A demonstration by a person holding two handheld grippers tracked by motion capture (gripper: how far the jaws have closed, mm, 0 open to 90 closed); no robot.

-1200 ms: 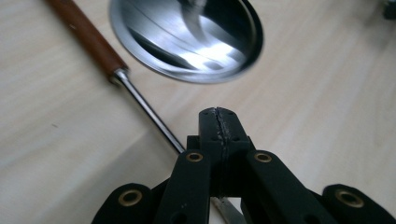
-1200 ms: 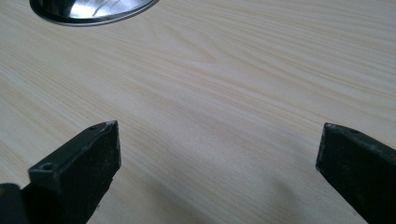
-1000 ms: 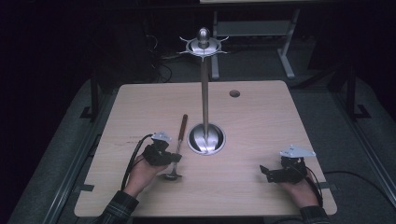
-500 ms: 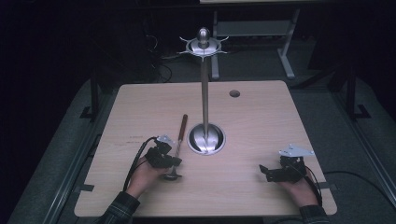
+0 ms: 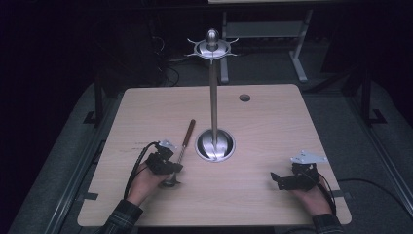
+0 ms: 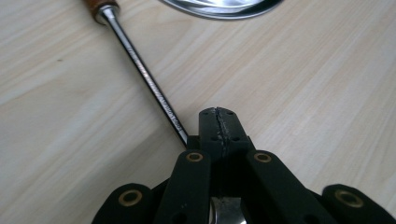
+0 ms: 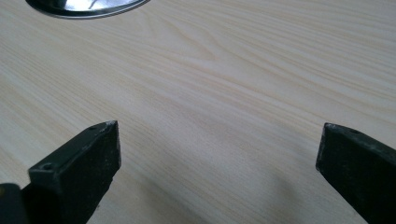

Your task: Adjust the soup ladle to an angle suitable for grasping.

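Seemingly ready to lift, the left gripper (image 5: 168,168) pinches the wooden-handled steel ladle (image 6: 149,84) near its bowl; the right gripper (image 5: 287,180) rests open.

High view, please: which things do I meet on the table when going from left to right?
Left gripper → utensil with a wooden handle → round base of the metal stand → right gripper.

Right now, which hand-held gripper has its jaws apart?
The right hand-held gripper: jaws wide apart over bare table. The left hand-held gripper is shut by the utensil.
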